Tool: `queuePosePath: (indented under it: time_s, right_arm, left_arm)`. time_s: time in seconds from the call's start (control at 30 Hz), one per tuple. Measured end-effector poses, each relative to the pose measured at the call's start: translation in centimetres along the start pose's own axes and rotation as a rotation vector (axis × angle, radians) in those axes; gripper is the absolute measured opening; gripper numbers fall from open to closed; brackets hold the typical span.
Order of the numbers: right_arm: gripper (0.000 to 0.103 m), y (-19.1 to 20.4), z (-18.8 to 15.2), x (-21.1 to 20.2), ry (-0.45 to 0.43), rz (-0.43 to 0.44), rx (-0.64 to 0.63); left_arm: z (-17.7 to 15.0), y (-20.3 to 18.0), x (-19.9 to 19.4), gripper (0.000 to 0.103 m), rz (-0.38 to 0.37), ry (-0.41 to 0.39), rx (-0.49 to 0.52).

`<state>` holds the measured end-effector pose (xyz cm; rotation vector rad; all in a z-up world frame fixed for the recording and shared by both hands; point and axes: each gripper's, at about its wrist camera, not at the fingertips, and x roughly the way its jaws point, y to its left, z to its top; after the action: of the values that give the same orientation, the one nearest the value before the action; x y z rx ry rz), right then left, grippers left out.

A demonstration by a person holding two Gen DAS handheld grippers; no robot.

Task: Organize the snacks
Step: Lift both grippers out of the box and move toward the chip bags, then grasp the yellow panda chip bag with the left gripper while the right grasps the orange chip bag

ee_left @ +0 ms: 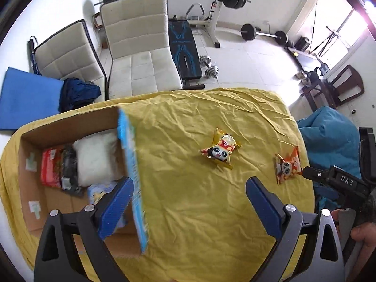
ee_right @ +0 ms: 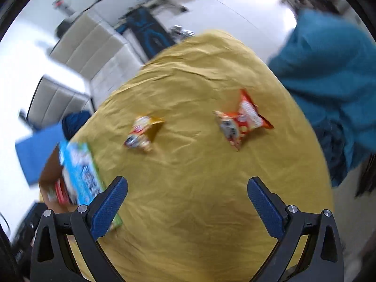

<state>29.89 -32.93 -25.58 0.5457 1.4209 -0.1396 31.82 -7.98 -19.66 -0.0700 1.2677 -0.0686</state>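
Both claws, left gripper (ee_left: 189, 189) and right gripper (ee_right: 187, 189), gape wide and empty over the yellow cloth (ee_left: 188, 211). Two panda snack packets (ee_left: 221, 150) (ee_left: 287, 168) lie ahead; four packages sit in one cardboard box (ee_left: 27, 183).

bare yellow cloth (ee_left: 192, 211) ahead, upright box wall (ee_left: 134, 176) blocking left

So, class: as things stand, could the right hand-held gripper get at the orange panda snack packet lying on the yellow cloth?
Probably yes. The right hand-held gripper is open and empty, and only bare yellow cloth lies between it and the orange panda snack packet. The gold packet sits apart, out of the way.
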Motion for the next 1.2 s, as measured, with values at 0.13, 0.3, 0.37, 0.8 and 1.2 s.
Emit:
queuePosePath:
  time_s: [0.13, 0.3, 0.37, 0.8, 1.2]
  right_arm:
    - [0.098, -5.9, 3.8, 5.6, 0.077, 0.055, 0.233]
    - [0.079, -9.7, 5.7, 11.4, 0.138, 0.154, 0.457]
    - [0.061, -10.4, 6.2, 12.8, 0.159, 0.159, 0.498]
    - [0.051, -3.8, 5.8, 13.8, 0.315, -0.174, -0.193]
    - [0.073, -4.6, 7.1, 13.4, 0.269, -0.154, -0.144]
  left_arm:
    - [2.4, -2.3, 5.2, 0.098, 0.024, 0.083, 0.023]
    - [3.7, -4.0, 9.7, 0.098, 0.036, 0.165, 0.049]
    - [4.0, -4.3, 11.0, 0.098, 0.031, 0.190, 0.055]
    - [5.0, -6.7, 20.3, 0.098, -0.057, 0.391, 0.169]
    - [3.7, -9.1, 22.4, 0.041, -0.080, 0.420, 0.187]
